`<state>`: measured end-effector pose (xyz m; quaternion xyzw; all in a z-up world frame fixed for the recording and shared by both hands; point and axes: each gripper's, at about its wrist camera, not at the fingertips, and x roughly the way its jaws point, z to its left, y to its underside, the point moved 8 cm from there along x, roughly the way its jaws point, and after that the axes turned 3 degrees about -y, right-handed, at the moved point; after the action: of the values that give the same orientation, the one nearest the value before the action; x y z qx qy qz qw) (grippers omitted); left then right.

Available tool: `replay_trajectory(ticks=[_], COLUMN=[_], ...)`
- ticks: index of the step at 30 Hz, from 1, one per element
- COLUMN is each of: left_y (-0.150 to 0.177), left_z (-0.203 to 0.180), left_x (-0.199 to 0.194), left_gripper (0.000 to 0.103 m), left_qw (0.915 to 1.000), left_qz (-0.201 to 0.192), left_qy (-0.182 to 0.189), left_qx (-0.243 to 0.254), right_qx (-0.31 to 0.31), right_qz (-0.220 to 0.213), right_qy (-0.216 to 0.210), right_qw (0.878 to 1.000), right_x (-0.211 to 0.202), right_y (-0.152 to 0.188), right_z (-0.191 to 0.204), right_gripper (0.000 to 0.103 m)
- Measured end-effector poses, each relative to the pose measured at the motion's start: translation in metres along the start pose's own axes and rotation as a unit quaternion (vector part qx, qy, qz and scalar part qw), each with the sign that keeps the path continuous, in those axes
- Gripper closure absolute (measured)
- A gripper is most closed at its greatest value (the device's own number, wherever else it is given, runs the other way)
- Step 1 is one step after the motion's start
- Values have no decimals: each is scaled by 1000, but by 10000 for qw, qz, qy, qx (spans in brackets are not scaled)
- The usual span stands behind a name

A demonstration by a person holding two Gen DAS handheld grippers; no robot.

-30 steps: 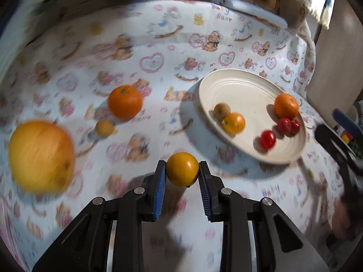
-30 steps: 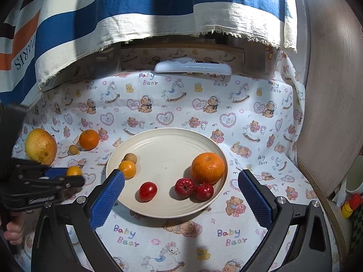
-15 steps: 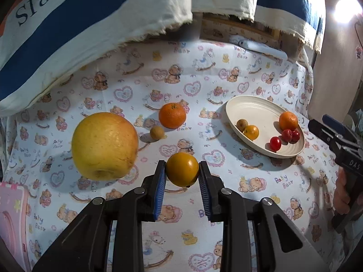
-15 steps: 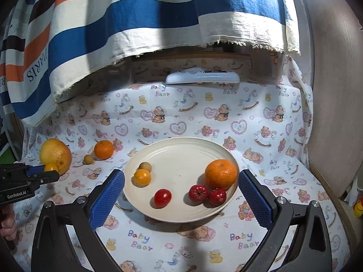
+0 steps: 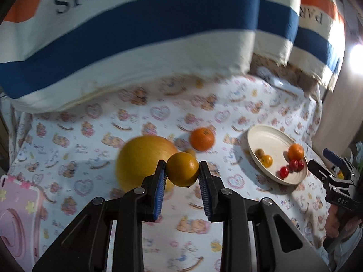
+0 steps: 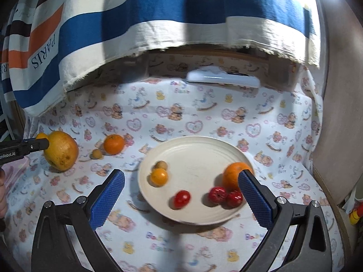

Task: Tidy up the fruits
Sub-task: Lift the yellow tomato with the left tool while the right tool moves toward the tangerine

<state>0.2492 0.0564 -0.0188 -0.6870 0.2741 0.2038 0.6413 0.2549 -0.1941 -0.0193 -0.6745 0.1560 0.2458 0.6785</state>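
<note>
since half a second ago the left gripper (image 5: 182, 173) has swung up and back with the small orange (image 5: 182, 169) still pinched between its blue pads (image 5: 159, 187), so the big yellow fruit (image 5: 141, 158) now sits right behind the orange in the left wrist view, and the plate (image 5: 267, 136) looks smaller and further right. jaws are clenched on the orange at its widest part, which looks like the right place to hold it. it's round, firm and smooth-skinned, probably light, so the likely trouble is it rolling or squirting out if the squeeze drifts off centre. the ribbed pads should help.

right gripper (image 6: 181, 196) is wide open, holding nothing, hovering over the near edge of the plate, which already has an orange (image 6: 233, 174), a little yellow fruit (image 6: 159, 176), a brownish one (image 6: 161, 165) and three red ones (image 6: 181, 198). another orange (image 6: 114, 144) and a tiny fruit (image 6: 96, 153) wait on the cloth (image 6: 204, 117), well apart from the plate. the big fruit looks heavy, maybe too wide for one easy grab.
</note>
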Motion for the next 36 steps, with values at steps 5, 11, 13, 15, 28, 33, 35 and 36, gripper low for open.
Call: replay_trajectory(ticks=[5,11,13,15,28,33,35,36], left_y=[-4,-10,-12,-15,-13,-14,-14,-14], left_z=[3,18,28,40,97,96,97,98], left_x=[-12,-19,-18,-14,16,10,10,11], left_gripper=[76,76,75,75,76,75,75,75], left_qw=[9999,9995,9991,9984,9927,9926,9921,9918], left_qz=[-109,-175,-184,-199,-21,-24,-44,-17], left_qy=[25,-12,-81,-219,-758,-541,-623,-614], left_qx=[-48,-251,-369,-476,-939,-1086,-1084,-1120], right_qx=[49,-148,-213,-213,-22,71,55,58], right_qz=[240,325,389,443,1050,1211,1258,1283], right_qy=[-32,-235,-291,-331,-210,-183,-126,-111], right_qw=[9997,9991,9986,9982,9942,9925,9920,9917], right_x=[19,46,58,70,151,167,173,177], right_y=[-19,-38,-42,-45,-44,-39,-37,-36], right_z=[35,87,103,114,127,131,131,133], right_gripper=[2,2,2,2,13,21,22,23])
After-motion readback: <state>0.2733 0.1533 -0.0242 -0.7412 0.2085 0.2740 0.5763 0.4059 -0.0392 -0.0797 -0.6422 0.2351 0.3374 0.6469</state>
